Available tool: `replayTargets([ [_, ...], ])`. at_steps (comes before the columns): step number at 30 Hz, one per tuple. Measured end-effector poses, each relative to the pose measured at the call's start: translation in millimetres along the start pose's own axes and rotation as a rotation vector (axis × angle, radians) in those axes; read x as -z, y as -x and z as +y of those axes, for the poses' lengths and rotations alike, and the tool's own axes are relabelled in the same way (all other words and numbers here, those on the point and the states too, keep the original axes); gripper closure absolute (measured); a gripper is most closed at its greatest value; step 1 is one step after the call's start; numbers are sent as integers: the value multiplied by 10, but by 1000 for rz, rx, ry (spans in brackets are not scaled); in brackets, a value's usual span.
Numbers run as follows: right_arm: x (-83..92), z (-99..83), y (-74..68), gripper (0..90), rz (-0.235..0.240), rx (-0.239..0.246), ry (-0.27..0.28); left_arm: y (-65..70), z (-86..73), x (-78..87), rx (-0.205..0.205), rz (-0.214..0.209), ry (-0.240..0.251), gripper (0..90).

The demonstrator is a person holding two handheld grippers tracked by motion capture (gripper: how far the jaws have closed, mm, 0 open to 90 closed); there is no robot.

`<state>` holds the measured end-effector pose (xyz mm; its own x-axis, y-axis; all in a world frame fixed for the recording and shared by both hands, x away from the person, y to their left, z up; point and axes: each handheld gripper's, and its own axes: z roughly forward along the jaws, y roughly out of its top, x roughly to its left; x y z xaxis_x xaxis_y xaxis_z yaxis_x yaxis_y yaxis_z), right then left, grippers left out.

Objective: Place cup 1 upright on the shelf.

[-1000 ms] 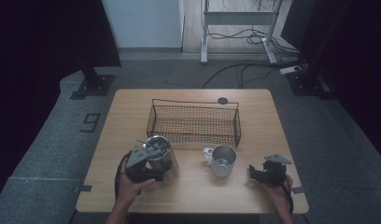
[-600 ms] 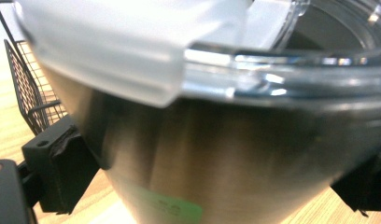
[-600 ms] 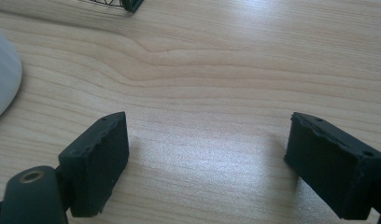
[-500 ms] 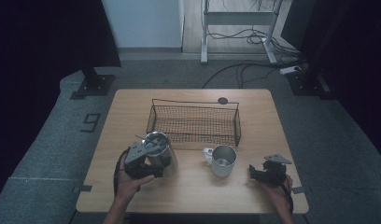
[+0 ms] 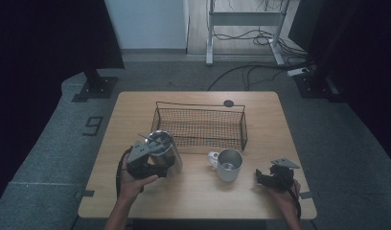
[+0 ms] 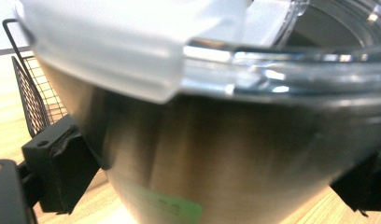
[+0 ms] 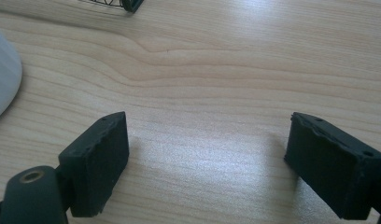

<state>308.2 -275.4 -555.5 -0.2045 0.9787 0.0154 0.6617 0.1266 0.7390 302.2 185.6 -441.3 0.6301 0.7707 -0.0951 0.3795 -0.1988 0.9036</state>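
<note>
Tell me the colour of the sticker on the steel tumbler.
Green, low on the steel tumbler; the sticker shows best in the left gripper view.

A light wooden table (image 5: 193, 201) stands on grey carpet (image 5: 50, 167) that bears a dark mark shaped like a 9 (image 5: 93, 125). Dark curtains (image 5: 45, 43) hang at left and right — a black stand foot (image 5: 95, 88) sits under the left one. Behind, a pale wall (image 5: 145, 24) meets a metal desk frame (image 5: 244, 21), with cables (image 5: 251, 72) trailing to what may be a power strip (image 5: 299, 72).
</note>
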Motion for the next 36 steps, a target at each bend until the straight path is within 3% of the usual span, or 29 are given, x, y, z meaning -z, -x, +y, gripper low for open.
replayTargets([
  [36,0,0,1,129,-1,0,1,-131,205,-57,12,11,3,42],
])
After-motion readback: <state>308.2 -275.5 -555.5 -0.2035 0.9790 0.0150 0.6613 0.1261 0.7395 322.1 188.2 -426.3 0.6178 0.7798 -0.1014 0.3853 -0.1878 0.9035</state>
